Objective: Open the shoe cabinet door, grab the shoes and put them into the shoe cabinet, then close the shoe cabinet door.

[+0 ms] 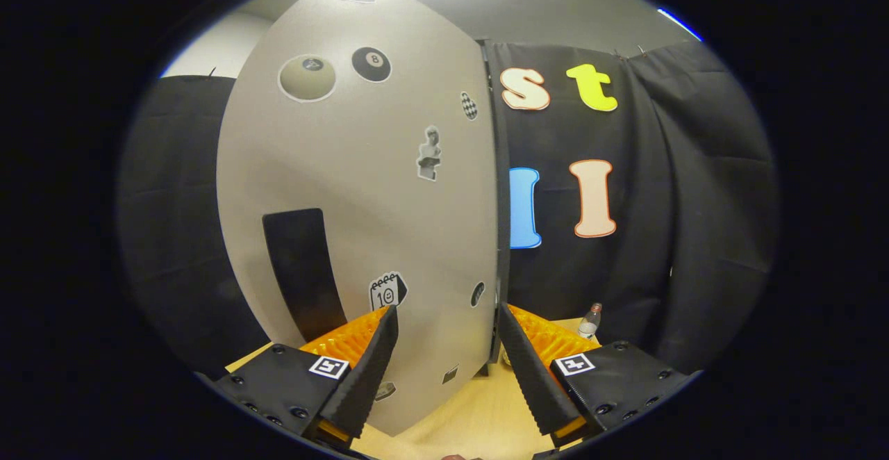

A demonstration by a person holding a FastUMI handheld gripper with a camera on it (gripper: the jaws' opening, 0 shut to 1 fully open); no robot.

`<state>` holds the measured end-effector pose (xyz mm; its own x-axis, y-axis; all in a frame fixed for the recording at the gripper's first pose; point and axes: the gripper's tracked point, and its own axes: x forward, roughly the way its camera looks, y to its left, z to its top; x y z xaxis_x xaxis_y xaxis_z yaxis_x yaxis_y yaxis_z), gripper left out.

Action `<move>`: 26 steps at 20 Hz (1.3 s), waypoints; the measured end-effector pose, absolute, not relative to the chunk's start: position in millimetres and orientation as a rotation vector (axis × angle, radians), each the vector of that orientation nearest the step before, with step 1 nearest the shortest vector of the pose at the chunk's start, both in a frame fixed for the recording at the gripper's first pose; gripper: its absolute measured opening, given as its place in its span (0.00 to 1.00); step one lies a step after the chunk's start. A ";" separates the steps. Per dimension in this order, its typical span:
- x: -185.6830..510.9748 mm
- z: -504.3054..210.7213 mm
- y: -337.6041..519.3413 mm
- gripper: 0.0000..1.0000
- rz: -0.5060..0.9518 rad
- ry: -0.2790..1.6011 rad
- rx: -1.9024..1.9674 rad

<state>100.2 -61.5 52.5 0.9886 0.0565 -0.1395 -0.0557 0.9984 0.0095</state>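
Standing close, I saw the gripper (pixel 448 321) held wide apart, gripping nothing, its fingers straddling the lower free edge of the shoe cabinet door (pixel 361 189). That grey, stickered door stood just ahead on the wooden floor (pixel 479 411), and whether it was swung open I could not tell. By my reckoning the shoes remained to be stowed, and a small bottle (pixel 590 321) stood beyond.
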 end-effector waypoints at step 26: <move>142.1 87.9 16.3 0.95 -0.063 -0.016 0.012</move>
